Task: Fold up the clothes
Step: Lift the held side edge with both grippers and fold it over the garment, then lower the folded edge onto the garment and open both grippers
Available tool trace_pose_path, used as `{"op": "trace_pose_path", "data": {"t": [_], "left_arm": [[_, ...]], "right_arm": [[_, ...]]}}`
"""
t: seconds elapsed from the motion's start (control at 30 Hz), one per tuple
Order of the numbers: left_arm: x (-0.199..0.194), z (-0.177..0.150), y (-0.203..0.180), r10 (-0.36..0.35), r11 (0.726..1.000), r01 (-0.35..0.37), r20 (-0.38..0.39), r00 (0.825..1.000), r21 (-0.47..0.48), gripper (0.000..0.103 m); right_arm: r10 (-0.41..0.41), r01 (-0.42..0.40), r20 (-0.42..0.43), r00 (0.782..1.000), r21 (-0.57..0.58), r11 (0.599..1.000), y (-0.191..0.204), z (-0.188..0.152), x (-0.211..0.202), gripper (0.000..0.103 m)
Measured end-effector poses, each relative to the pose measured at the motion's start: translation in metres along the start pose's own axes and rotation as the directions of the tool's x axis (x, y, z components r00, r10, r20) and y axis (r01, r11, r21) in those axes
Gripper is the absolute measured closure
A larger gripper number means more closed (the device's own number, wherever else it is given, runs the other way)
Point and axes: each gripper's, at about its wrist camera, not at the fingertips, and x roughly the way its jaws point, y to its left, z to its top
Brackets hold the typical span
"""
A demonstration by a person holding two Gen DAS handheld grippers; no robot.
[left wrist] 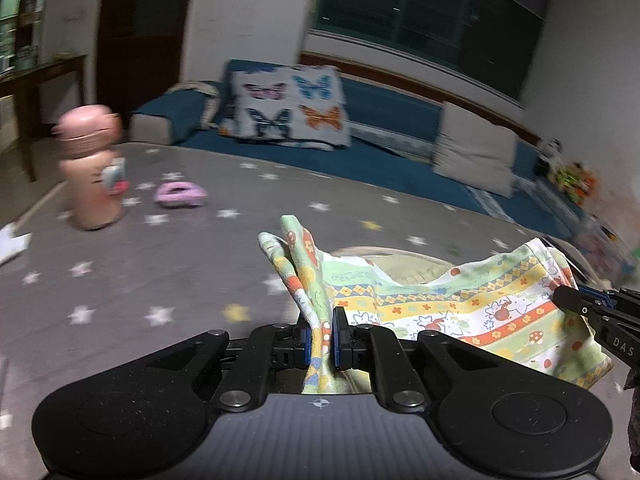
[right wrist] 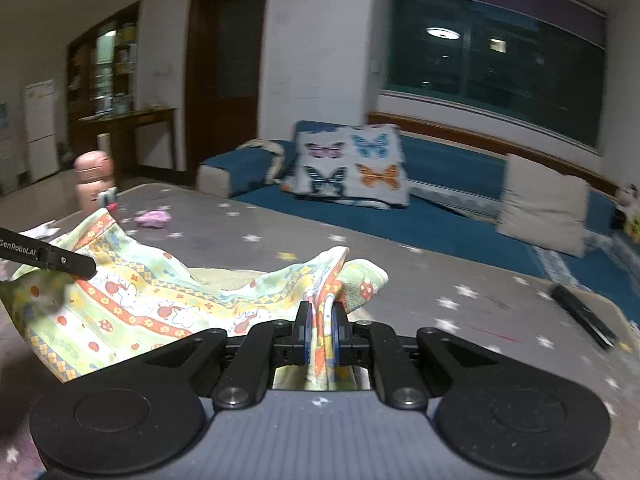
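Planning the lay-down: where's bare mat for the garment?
Open star mat between the garment and the blue cushions. Crowded far left: pink bottle, purple toy, paper. On the right, a dark flat object lies on the mat.

Grey star-print mat, sofa behind

Pink bottle (left wrist: 91, 168) and purple hair tie (left wrist: 181, 195) near mat's (left wrist: 160, 272) far left corner; butterfly cushion (left wrist: 290, 107) on blue sofa (left wrist: 392, 116).

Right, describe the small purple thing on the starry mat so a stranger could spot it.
Start at the grey star-patterned mat in front of the blue sofa. Near its far left corner stands a tall pink bottle. Just right of it lies the small lilac ring-shaped object, low and flat, the only purple item there.
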Motion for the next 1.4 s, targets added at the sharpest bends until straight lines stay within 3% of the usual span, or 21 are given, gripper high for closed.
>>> {"op": "trace_pose_path", "data": {"t": [0.33,0.53,0.67,0.97,1.13,1.27,1.4], "left_arm": [[-0.036,-0.012,0.097,0.194,0.976,-0.189,0.029,0.981,-0.11,0.093],[-0.027,-0.035,0.131,0.259,0.951,-0.264,-0.051,0.964,-0.16,0.093],[-0.016,-0.049,0.138,0.29,0.942,-0.301,-0.09,0.953,-0.151,0.092],[-0.019,-0.057,0.137,0.328,0.935,-0.337,-0.096,0.94,-0.11,0.072],[-0.024,-0.057,0.132,0.359,0.929,-0.363,-0.064,0.931,-0.071,0.059],[-0.029,-0.057,0.127,0.367,0.928,-0.369,-0.045,0.929,-0.05,0.056],[-0.032,-0.058,0.115,0.364,0.931,-0.365,-0.028,0.931,-0.019,0.056]], "right_arm": [[0.194,-0.194,-0.001,0.981,-0.056,0.979,0.089,0.025,0.059,0.094],[0.257,-0.26,-0.05,0.965,-0.064,0.963,0.127,0.019,0.083,0.094],[0.247,-0.255,-0.094,0.964,-0.085,0.963,0.144,0.01,0.092,0.094],[0.206,-0.22,-0.122,0.971,-0.115,0.969,0.145,0.012,0.096,0.086],[0.264,-0.282,-0.139,0.954,-0.126,0.951,0.156,0.01,0.091,0.082],[0.31,-0.334,-0.167,0.936,-0.143,0.932,0.169,0.003,0.086,0.074],[0.336,-0.367,-0.188,0.923,-0.167,0.915,0.182,-0.004,0.083,0.074]]}}
